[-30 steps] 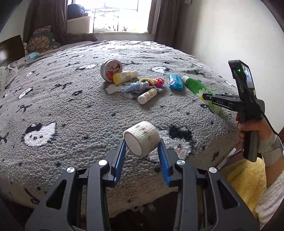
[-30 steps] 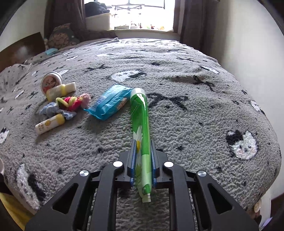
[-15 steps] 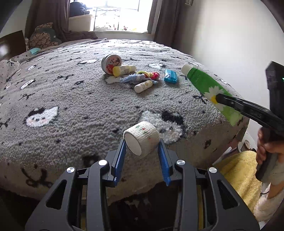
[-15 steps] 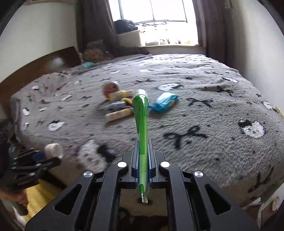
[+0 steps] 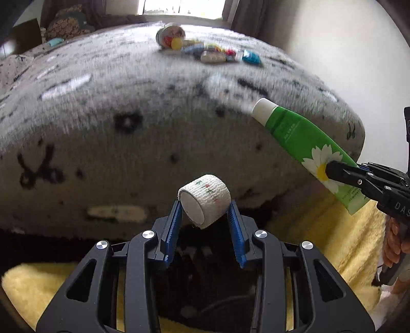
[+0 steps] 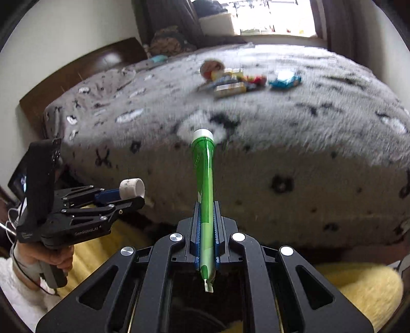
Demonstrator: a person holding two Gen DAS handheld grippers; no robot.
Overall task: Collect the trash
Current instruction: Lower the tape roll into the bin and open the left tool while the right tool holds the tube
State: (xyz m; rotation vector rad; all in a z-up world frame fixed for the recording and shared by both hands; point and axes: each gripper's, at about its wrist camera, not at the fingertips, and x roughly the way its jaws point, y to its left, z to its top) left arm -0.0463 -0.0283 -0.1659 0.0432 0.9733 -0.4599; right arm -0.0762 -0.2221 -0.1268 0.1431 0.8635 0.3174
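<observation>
Small items (image 5: 212,52) cluster on the grey bedspread (image 5: 107,120).

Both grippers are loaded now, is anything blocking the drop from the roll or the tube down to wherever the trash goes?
No bin shows in either view. The left gripper holds the bandage roll, the right gripper the green tube, both off the bed's edge, with only a dark gap below.

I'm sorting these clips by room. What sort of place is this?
Most likely a bedroom. A large bed under a fuzzy grey patterned blanket fills the view, with a dark wooden headboard against the wall and a curtained window behind it.
</observation>
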